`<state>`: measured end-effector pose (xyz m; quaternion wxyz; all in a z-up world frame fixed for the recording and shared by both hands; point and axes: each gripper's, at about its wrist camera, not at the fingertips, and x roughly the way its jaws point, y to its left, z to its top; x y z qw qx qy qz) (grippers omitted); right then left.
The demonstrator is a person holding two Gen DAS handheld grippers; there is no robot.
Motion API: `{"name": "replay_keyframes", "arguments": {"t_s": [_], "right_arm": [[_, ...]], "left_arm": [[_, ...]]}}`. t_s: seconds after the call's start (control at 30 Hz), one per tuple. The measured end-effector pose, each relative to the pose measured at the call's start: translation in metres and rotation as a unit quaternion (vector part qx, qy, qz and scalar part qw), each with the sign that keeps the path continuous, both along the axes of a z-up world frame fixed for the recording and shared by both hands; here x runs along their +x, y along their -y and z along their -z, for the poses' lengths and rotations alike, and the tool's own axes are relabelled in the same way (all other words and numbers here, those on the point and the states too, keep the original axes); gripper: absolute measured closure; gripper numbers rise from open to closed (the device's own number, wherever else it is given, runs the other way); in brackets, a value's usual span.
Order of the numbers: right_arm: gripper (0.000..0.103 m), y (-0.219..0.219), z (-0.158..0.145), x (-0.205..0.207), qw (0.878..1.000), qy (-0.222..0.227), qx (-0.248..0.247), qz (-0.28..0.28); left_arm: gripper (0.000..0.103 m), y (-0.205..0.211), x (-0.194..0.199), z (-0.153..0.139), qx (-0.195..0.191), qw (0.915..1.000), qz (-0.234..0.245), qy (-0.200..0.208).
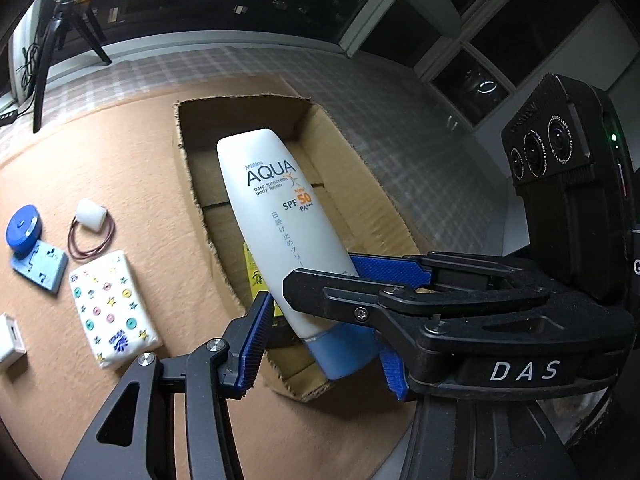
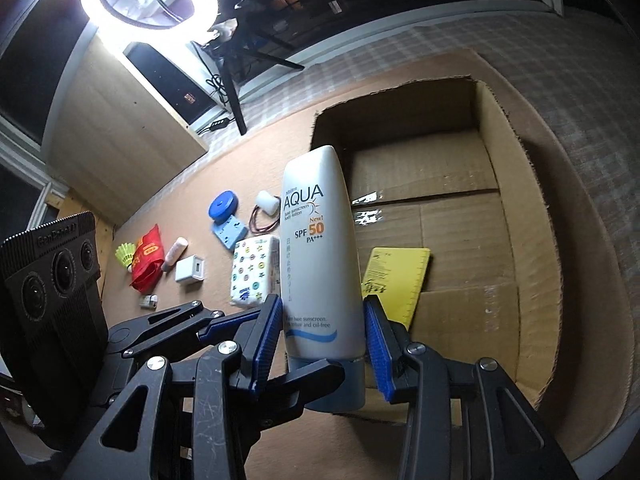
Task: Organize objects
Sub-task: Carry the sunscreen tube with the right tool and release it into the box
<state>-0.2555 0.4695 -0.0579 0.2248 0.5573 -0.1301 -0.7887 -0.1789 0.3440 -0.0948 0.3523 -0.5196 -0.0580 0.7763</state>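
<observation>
With both grippers' jaws clamped on the sunscreen tube (image 2: 320,256), the right gripper (image 2: 322,340) and left gripper (image 1: 316,320) over the box (image 2: 500,132), I should lower level beside the yellow card (image 2: 400,280).

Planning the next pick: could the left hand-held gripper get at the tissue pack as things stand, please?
Probably not yet: the left hand-held gripper looks closed on the tube, along with the right hand-held gripper. The tissue pack itself lies uncovered.
</observation>
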Motion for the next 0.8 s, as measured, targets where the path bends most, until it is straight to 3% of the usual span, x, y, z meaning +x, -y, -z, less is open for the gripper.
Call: {"name": "replay_keyframes", "arguments": {"t_s": [0.2, 0.27, 0.3, 0.8], "right_arm": [[0.063, -0.004, 0.002, -0.002, 1.000, -0.003, 0.004, 0.005], [0.046, -0.004, 0.001, -0.002, 0.999, -0.012, 0.026, 0.017], [0.035, -0.005, 0.001, -0.003, 0.999, -0.015, 0.040, 0.026], [0.034, 0.025, -0.006, -0.002, 0.998, -0.035, 0.038, 0.024]], "left_arm": [[0.050, -0.005, -0.006, 0.002, -0.004, 1.0000, 0.005, 0.002], [0.032, -0.004, -0.008, 0.002, -0.008, 1.0000, 0.001, 0.003], [0.028, -0.003, -0.007, 0.000, -0.009, 1.0000, -0.001, 0.000], [0.026, 0.049, -0.007, -0.004, -0.025, 0.9985, -0.046, -0.015]]}}
